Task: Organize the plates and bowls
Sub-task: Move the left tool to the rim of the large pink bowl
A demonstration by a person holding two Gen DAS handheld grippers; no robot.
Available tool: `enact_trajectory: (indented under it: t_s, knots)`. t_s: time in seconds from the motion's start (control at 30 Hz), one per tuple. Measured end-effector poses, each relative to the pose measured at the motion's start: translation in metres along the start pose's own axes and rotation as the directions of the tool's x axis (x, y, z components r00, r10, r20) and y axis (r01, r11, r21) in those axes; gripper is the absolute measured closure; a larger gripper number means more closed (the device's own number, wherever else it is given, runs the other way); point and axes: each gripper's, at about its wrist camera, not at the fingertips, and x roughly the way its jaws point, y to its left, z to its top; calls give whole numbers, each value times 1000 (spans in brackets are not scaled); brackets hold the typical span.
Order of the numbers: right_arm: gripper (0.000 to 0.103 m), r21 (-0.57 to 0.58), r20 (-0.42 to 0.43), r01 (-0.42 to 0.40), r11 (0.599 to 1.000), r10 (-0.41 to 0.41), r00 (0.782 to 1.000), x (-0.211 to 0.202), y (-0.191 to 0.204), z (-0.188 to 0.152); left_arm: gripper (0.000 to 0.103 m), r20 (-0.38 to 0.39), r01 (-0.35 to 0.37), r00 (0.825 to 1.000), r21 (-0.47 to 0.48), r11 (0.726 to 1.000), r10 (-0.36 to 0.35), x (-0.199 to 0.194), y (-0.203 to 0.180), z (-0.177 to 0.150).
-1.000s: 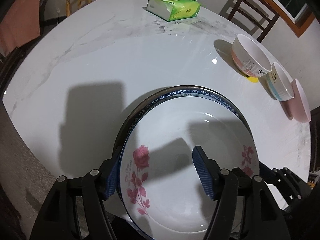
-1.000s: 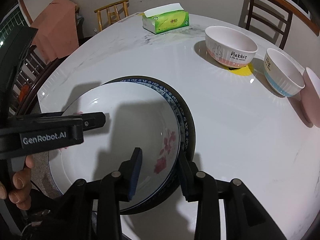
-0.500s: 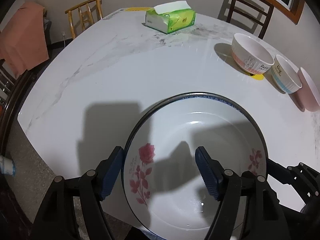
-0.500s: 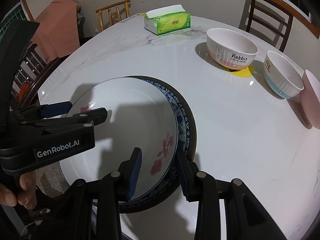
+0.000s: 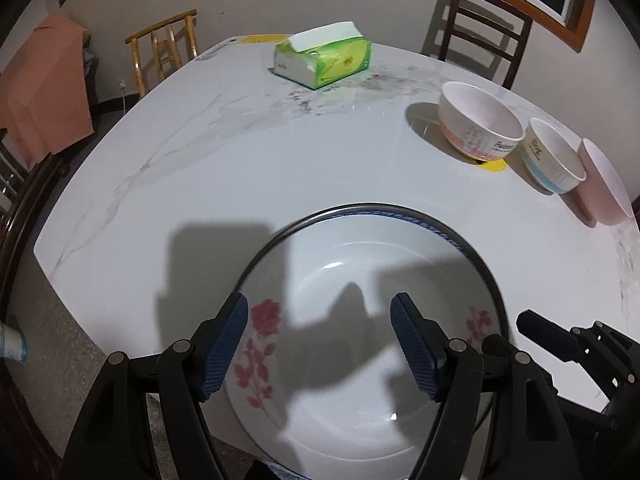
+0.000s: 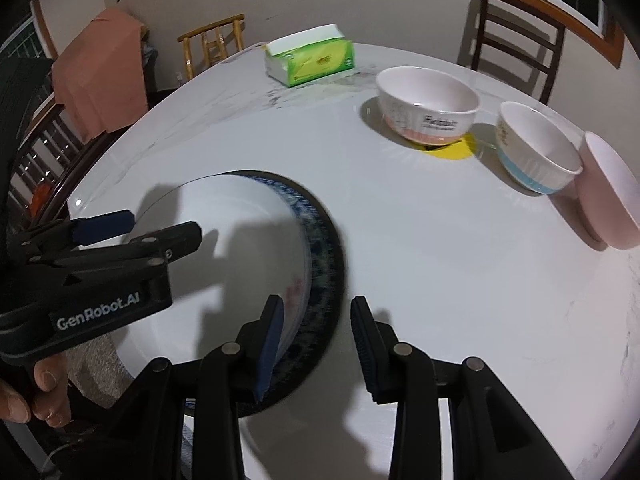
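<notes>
A white plate with pink roses (image 5: pixel 344 344) lies on top of a blue-patterned plate (image 6: pixel 322 272) and a dark plate at the table's near edge. My left gripper (image 5: pixel 320 344) is open, its fingers spread above the rose plate's near part; it also shows in the right wrist view (image 6: pixel 132 228). My right gripper (image 6: pixel 316 344) is open, its jaws on either side of the stack's right rim without gripping. Three bowls stand at the right: a rabbit bowl (image 6: pixel 428 108), a blue-striped bowl (image 6: pixel 536 148) and a pink bowl (image 6: pixel 608 188).
A green tissue box (image 5: pixel 324 60) sits at the far side of the round marble table (image 5: pixel 280 152). Wooden chairs (image 5: pixel 480 36) stand around it. A yellow sticker (image 6: pixel 452 150) lies under the rabbit bowl.
My right gripper has opened and let go of the stack's rim. The plates have settled flat and lined up. Both grippers have drawn back and risen a little.
</notes>
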Motion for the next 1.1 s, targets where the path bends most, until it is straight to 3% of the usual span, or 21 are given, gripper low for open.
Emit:
enact_trajectory:
  t_s: [0.47,0.87,1.1]
  knots:
    - [67,112,49,84,990,-90,995,-24,-68,-11,32,11,54,998,110,993,-56,-7,-63,8]
    - [67,223,55,178,959,-195,979,-39,-143,-27,32,11,112,993,225,968,-118,-10,-141,16]
    - [67,295,55,193,936,-219,974,-50,-187,-35,32,-11,154,988,266,952,-156,-7,-182,25]
